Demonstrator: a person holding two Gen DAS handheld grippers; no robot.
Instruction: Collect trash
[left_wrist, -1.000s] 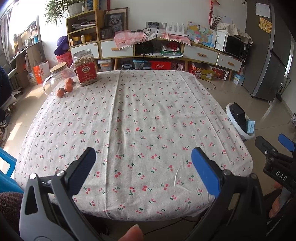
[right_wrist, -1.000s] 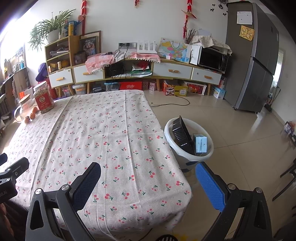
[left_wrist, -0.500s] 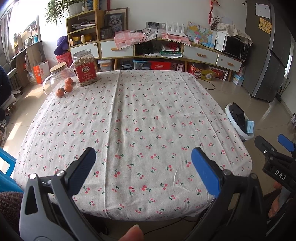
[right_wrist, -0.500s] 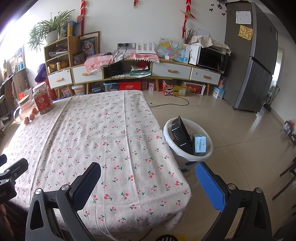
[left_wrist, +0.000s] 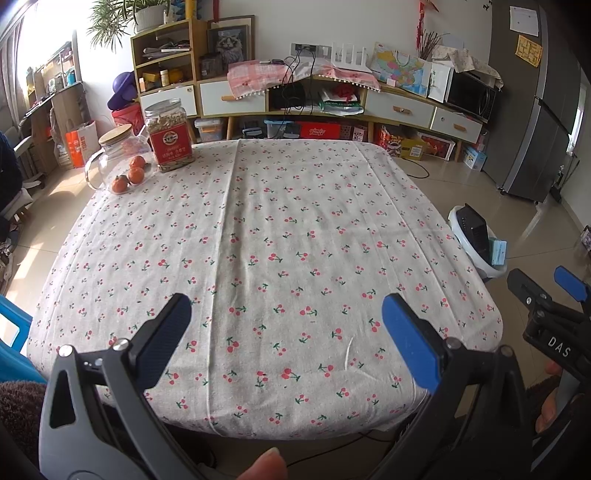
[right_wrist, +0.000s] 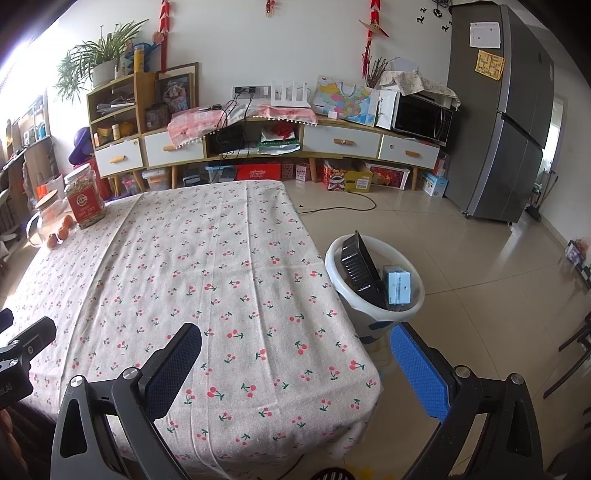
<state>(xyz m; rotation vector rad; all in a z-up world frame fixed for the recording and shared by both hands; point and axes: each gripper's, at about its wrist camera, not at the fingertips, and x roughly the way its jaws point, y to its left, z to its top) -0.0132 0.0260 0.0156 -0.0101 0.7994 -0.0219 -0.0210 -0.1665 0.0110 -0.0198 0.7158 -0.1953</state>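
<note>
A white trash bin (right_wrist: 373, 306) stands on the floor off the table's right edge, holding a black tray (right_wrist: 360, 267) and a light blue box (right_wrist: 398, 288); the left wrist view shows the same trash bin (left_wrist: 476, 240). My left gripper (left_wrist: 286, 325) hangs open over the near edge of the cherry-print tablecloth (left_wrist: 258, 240), nothing between its fingers. My right gripper (right_wrist: 295, 356) is open too, over the table's near right corner, with the bin just beyond its blue fingertip. It also shows at the right edge of the left wrist view as the right gripper (left_wrist: 546, 295).
At the table's far left corner stand a red-labelled jar (left_wrist: 170, 138), a glass jug with a wooden lid (left_wrist: 114, 151) and a few oranges (left_wrist: 129, 177). A long sideboard (right_wrist: 258, 140) and a grey fridge (right_wrist: 506, 110) line the far wall. A blue chair (left_wrist: 11, 332) is at the left.
</note>
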